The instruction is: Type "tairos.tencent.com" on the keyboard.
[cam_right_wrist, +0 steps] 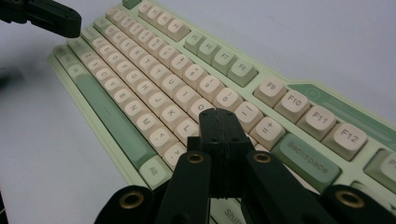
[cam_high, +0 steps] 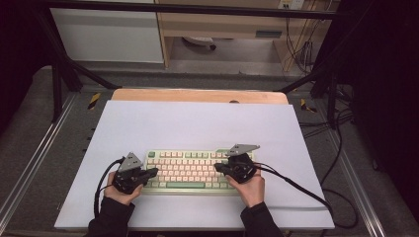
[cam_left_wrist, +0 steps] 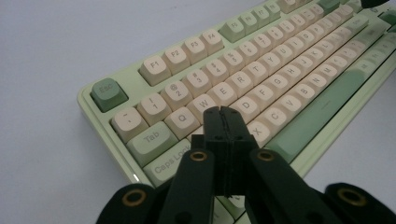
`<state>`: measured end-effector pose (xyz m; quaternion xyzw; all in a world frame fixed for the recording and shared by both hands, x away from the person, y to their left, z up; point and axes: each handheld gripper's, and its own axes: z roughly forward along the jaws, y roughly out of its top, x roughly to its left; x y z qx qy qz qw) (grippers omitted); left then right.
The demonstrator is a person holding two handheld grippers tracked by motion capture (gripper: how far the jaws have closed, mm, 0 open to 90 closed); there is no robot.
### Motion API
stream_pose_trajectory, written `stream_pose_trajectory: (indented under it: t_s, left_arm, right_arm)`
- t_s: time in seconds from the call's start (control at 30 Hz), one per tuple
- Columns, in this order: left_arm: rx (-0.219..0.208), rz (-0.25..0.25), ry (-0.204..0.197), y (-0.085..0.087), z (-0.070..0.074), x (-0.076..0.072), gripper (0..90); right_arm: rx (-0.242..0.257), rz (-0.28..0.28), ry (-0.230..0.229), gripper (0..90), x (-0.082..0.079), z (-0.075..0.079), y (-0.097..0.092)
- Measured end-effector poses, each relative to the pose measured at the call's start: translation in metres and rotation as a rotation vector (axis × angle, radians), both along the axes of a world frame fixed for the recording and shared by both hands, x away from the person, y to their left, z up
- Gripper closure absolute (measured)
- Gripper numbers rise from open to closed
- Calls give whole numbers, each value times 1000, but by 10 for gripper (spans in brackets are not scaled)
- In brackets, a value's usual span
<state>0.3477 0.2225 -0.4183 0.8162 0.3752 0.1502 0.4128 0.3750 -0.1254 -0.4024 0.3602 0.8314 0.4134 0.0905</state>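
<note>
A pale sheet (cam_high: 197, 123) covers the counter (cam_high: 197, 95), whose wooden far edge shows. Black frame bars (cam_high: 64, 74) stand at both sides. Beyond, a wooden cabinet (cam_high: 222, 24); cables (cam_high: 299, 49), apparently, hang beside it.

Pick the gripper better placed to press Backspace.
Right. The right gripper, shut, hangs over the keyboard's right end, Backspace just beside its tips. The left gripper sits by the A and S keys.

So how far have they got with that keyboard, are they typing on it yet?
Done: both hand-held grippers are shut and poised over the green and cream keyboard. In hand: the left hand-held gripper points at the keys around S and D, the right hand-held gripper near L and P. Whether any key is pressed cannot be told, so the typing seems still ahead.
</note>
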Motion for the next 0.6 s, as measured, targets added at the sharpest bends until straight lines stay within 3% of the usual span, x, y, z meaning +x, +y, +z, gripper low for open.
stream_pose_trajectory:
  t_s: [0.6]
  left_arm:
    - [7, 2, -3, -12, 0, 5, 900]
  right_arm:
    - [23, -25, 1, 900, -16, -7, -33]
